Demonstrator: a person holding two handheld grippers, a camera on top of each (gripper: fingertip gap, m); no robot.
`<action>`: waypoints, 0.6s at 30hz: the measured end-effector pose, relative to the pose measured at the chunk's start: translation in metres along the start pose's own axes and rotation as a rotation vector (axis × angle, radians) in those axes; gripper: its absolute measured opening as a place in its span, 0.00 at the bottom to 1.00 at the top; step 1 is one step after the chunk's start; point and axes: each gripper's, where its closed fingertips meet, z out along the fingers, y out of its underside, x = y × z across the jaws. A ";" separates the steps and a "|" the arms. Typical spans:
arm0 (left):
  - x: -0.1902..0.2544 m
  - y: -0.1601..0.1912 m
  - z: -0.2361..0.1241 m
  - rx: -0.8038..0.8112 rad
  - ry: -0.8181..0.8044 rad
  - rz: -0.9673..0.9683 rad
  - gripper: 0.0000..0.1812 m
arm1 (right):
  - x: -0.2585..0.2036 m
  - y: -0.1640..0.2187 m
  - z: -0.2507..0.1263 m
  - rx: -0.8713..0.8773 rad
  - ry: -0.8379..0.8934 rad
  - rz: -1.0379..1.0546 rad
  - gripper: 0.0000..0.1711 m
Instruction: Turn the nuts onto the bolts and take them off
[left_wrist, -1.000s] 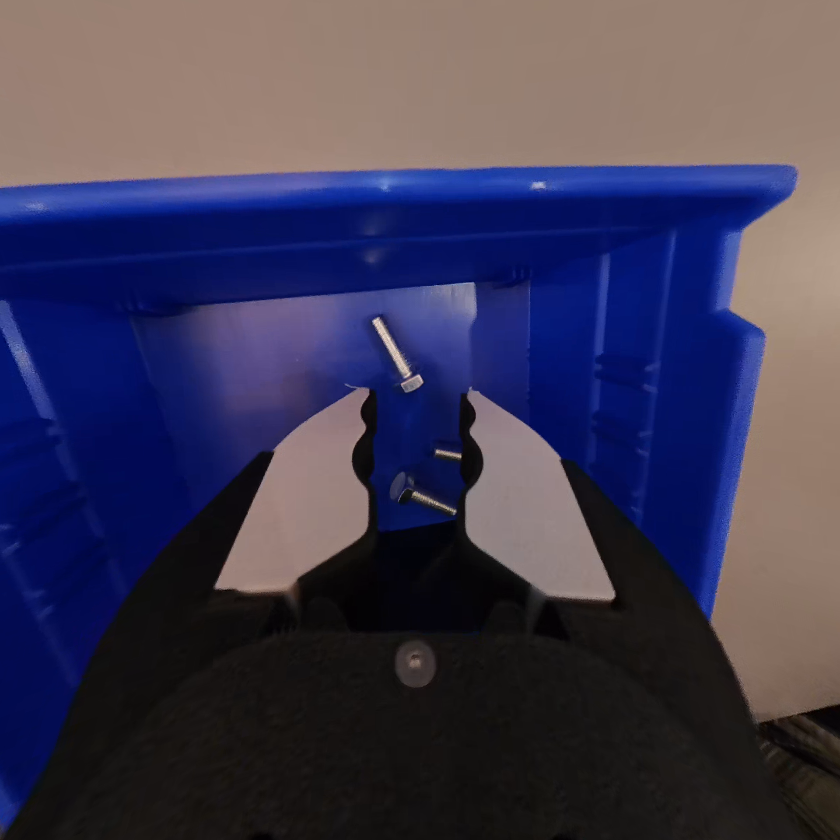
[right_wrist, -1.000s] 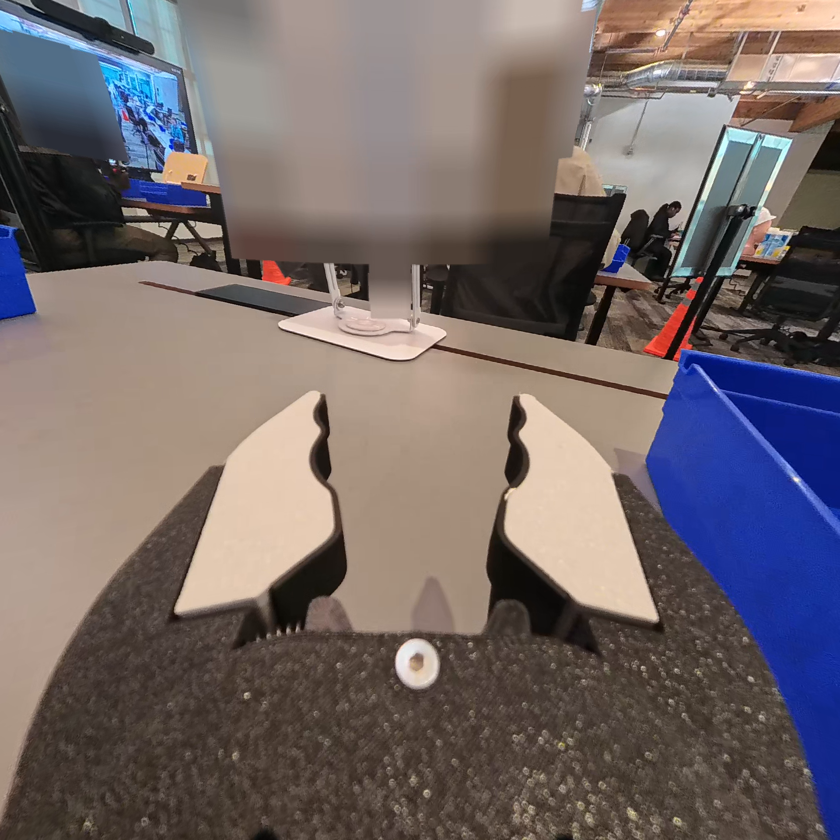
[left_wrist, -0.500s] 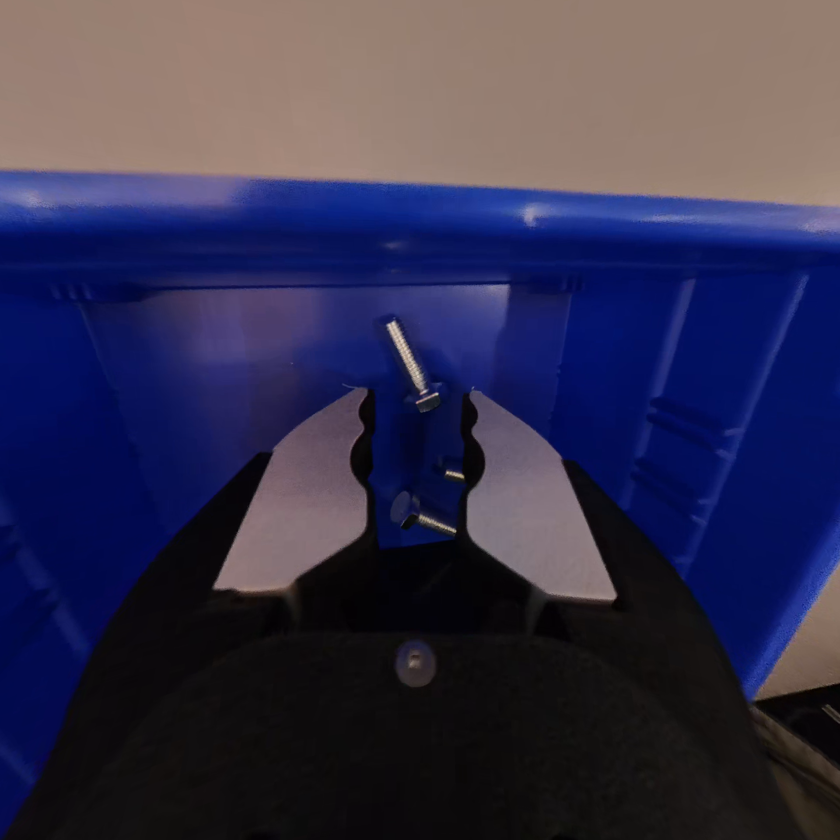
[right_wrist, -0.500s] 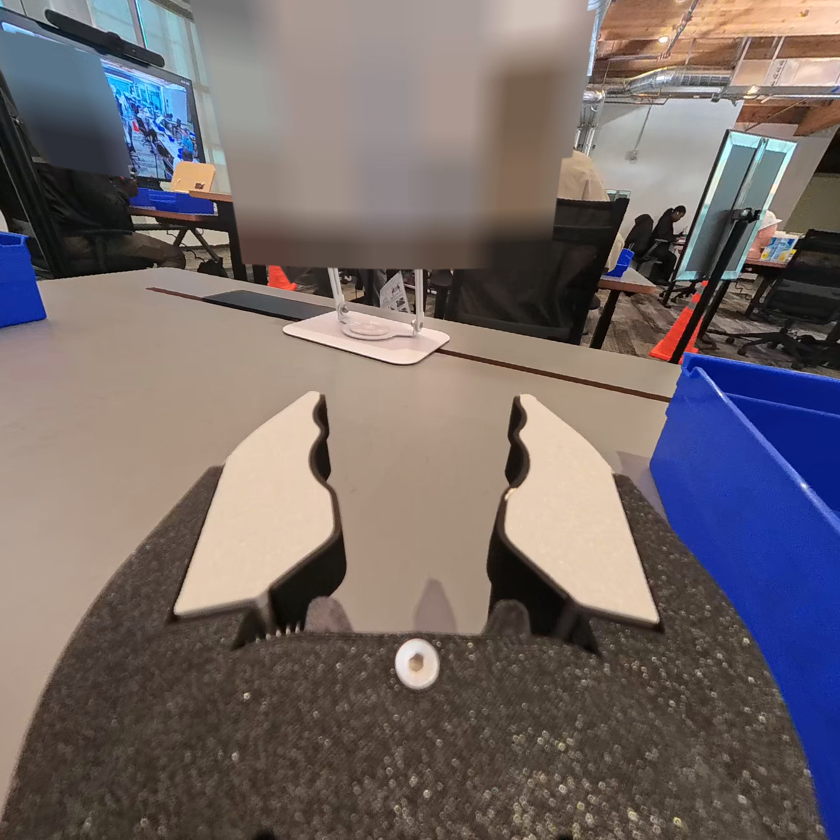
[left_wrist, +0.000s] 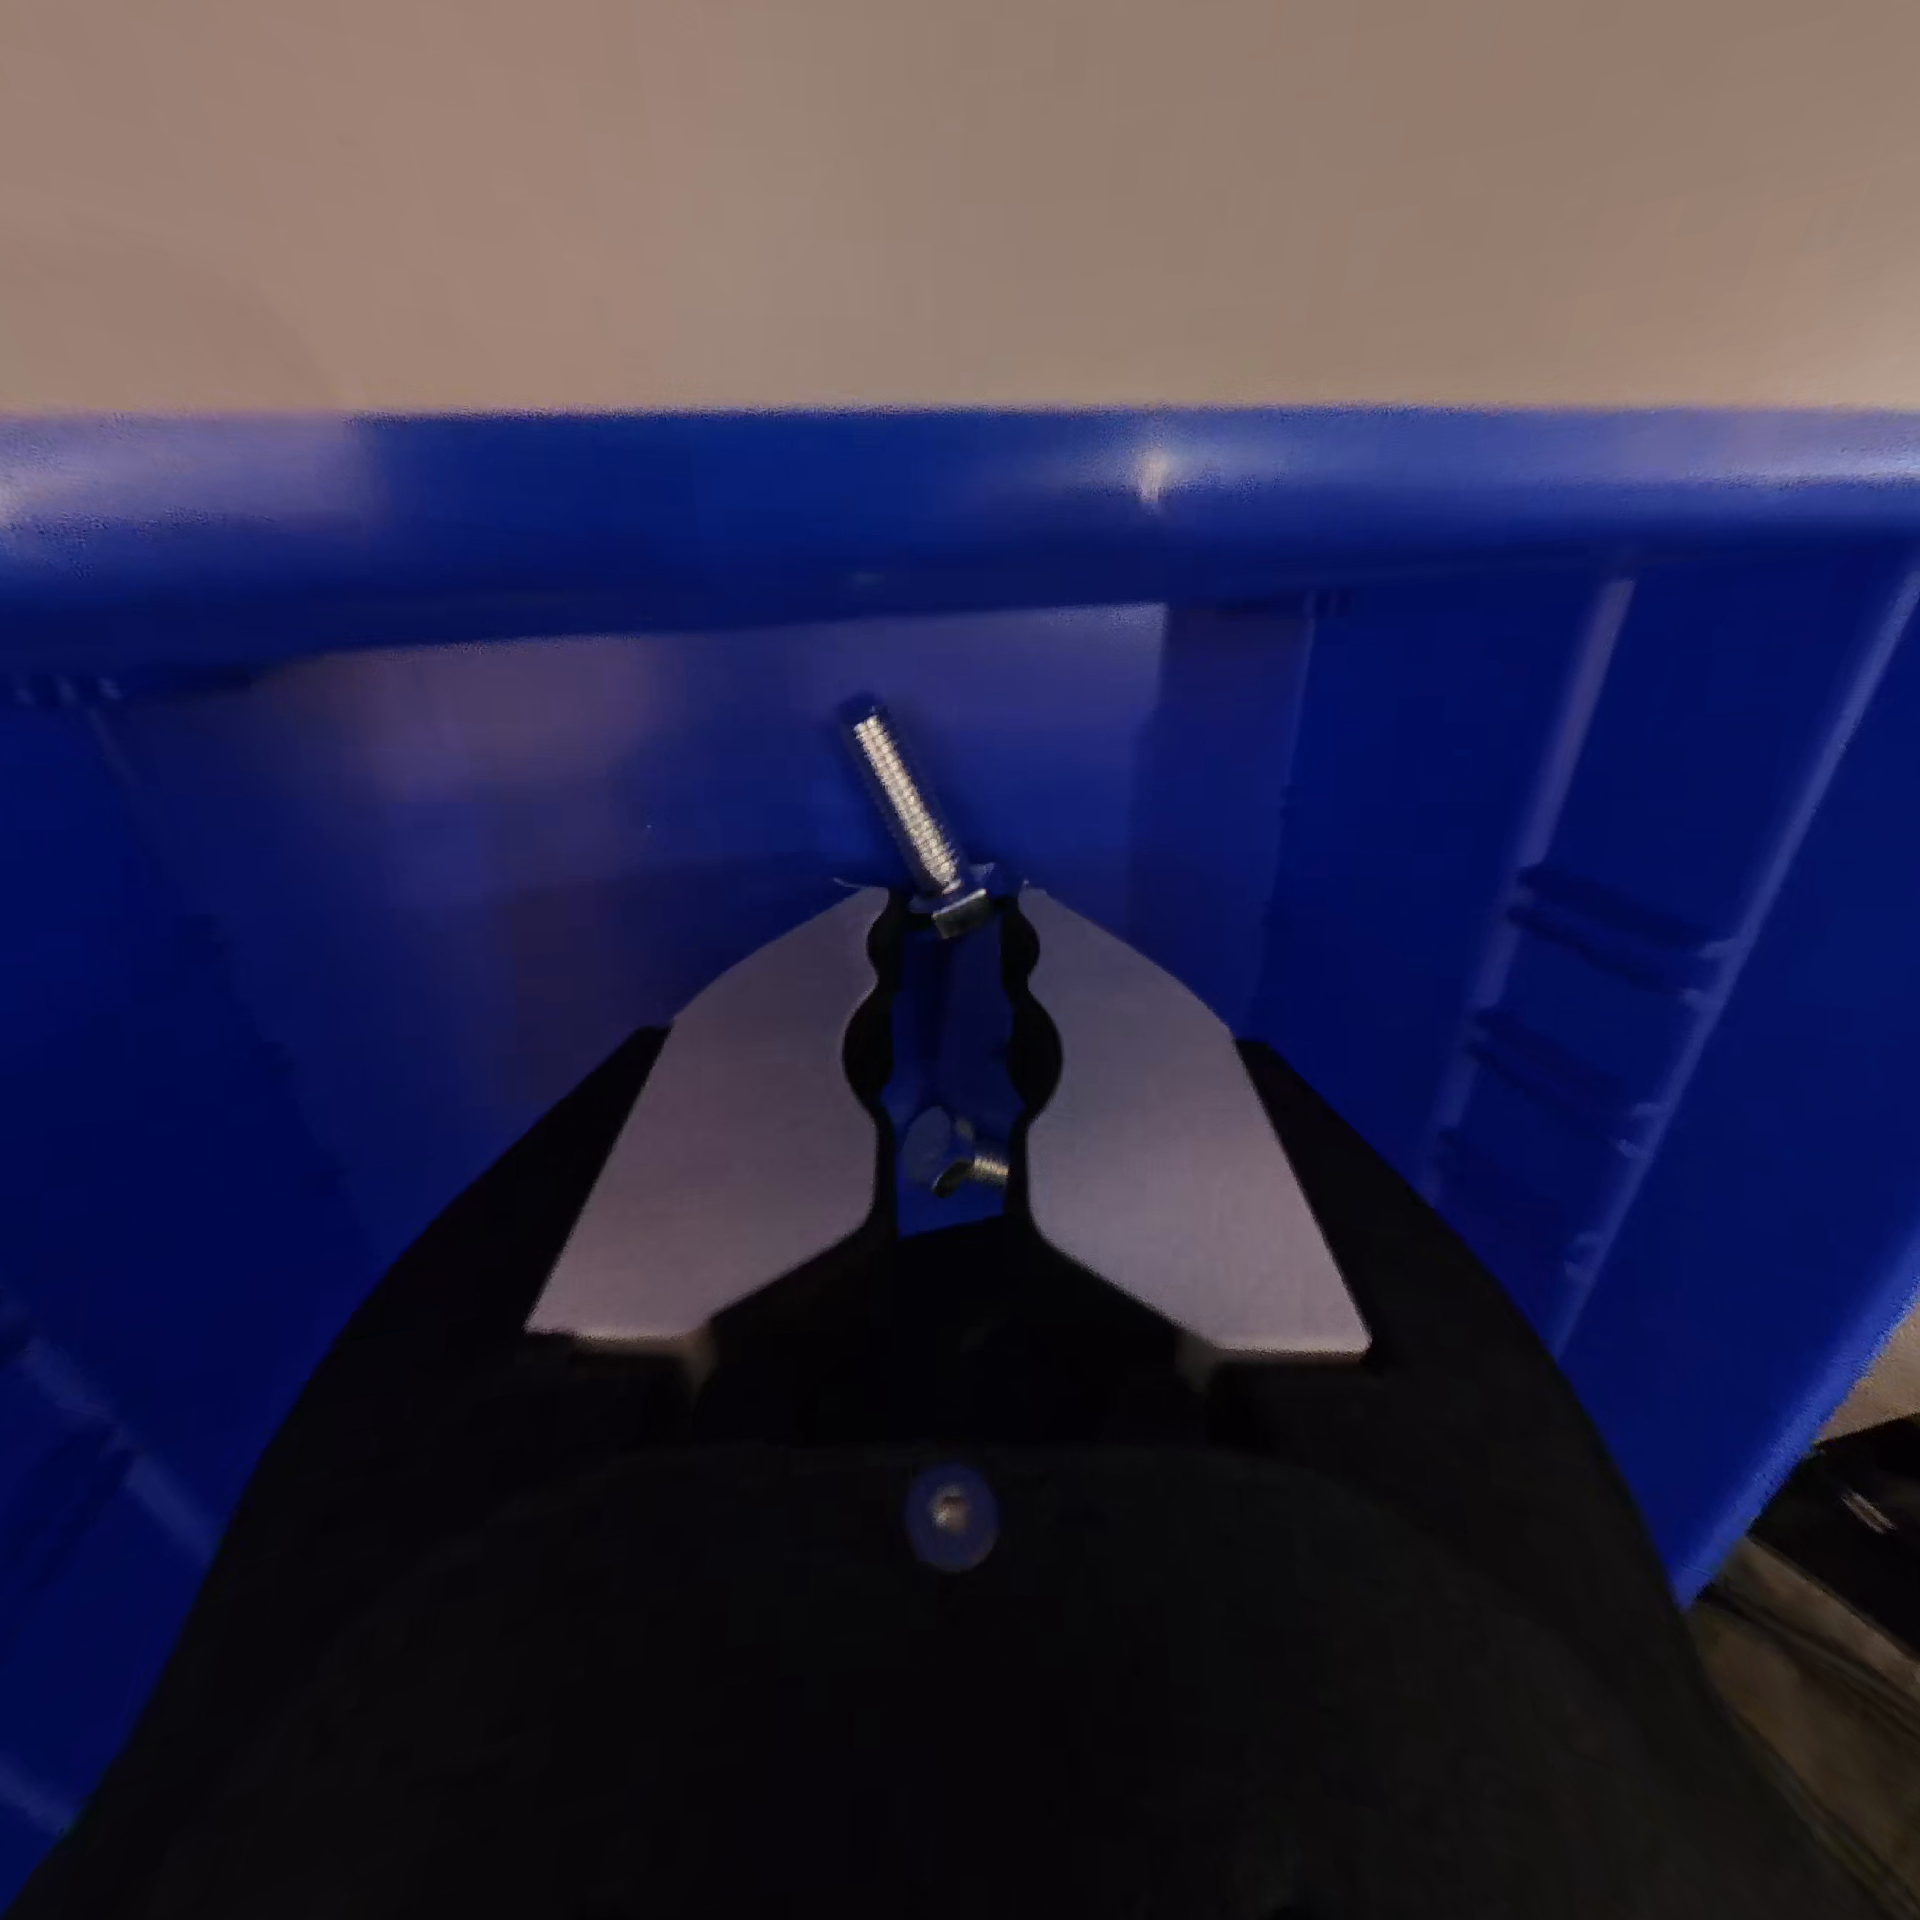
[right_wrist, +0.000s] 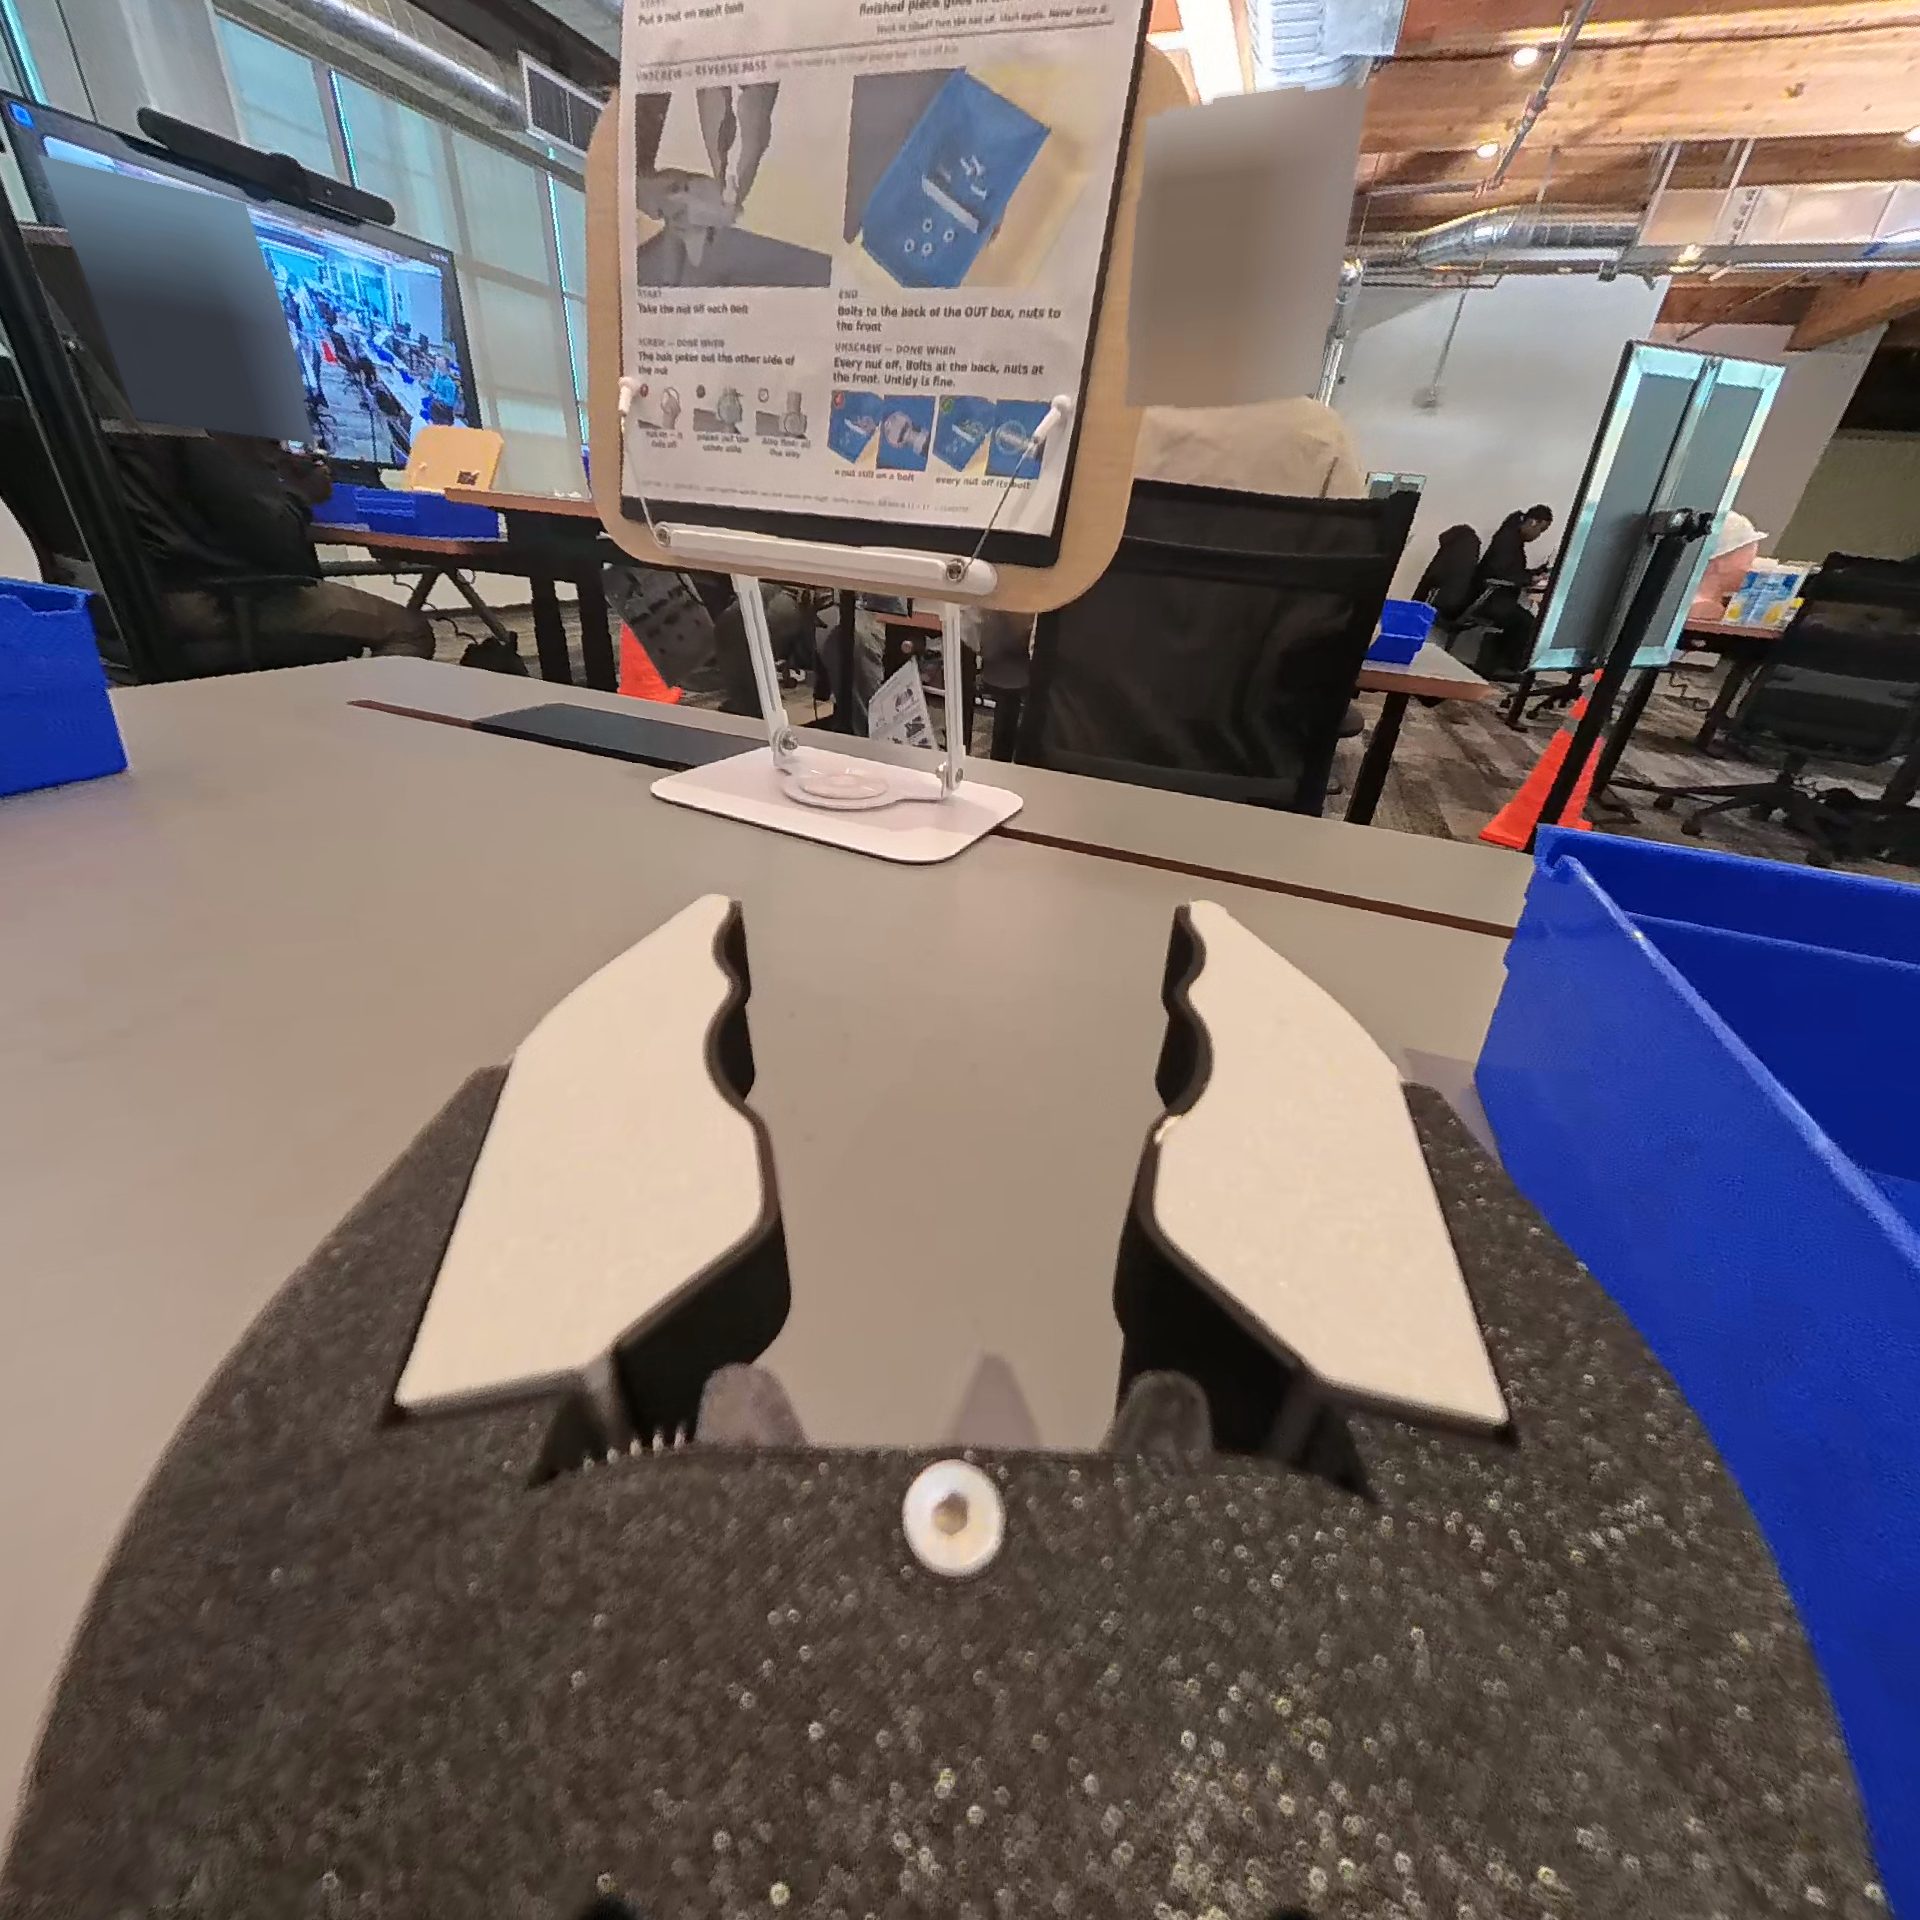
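Bolt (left_wrist: 914, 821) sits in the blue bin (left_wrist: 935, 499), my left tongs (left_wrist: 951, 909) pinching its head, right tongs (right_wrist: 956, 997) spread over the bench (right_wrist: 312, 883), so next I'd lift it out.

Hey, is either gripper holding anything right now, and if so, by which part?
The left gripper pinches a bolt by its hex head, shank pointing away, inside the blue bin. The right gripper is open and empty.
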 end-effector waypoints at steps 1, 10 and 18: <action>0.000 0.000 -0.002 0.009 -0.003 0.006 0.10 | 0.000 -0.001 -0.001 0.005 0.000 0.003 0.45; 0.003 0.007 -0.020 0.075 -0.020 0.089 0.03 | -0.003 -0.004 0.000 0.024 -0.014 0.009 0.44; 0.008 0.009 -0.038 0.173 -0.002 0.137 0.03 | -0.006 -0.004 0.003 0.028 -0.028 0.019 0.44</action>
